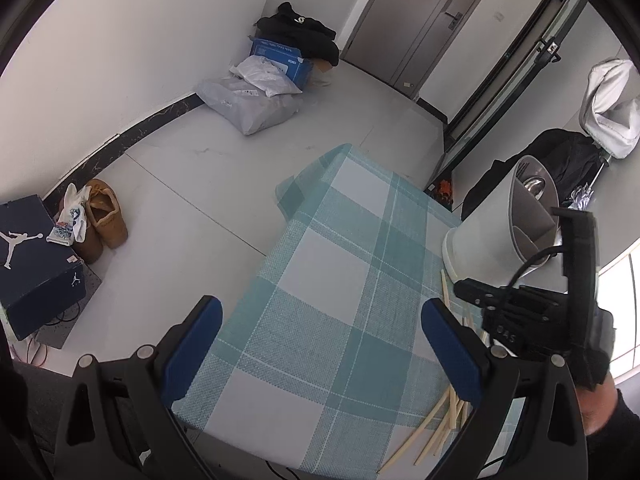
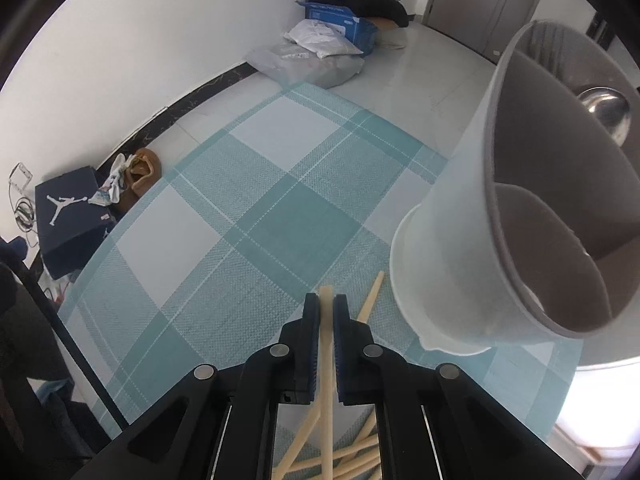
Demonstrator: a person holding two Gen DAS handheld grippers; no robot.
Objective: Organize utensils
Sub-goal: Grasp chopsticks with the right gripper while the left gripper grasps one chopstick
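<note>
Right gripper (image 2: 326,312) clamps one chopstick (image 2: 326,340); left gripper (image 1: 320,320) wide, empty; one holder (image 2: 460,240).

chopsticks (image 2: 362,446) lie on the tablecloth (image 2: 256,216) left of the holder (image 2: 452,248).

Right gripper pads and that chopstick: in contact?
Touching. The right wrist view shows the right gripper with both blue pads closed against the chopstick running between them.

Pale wooden chopsticks (image 2: 352,456) lie loosely crossed on the checked desk (image 2: 240,216), one chopstick (image 2: 326,360) pinched in the right hand-held gripper (image 2: 326,310), at 7 o'clock of the upright grey divided holder (image 2: 460,264) containing a metal spoon (image 2: 604,108).
</note>
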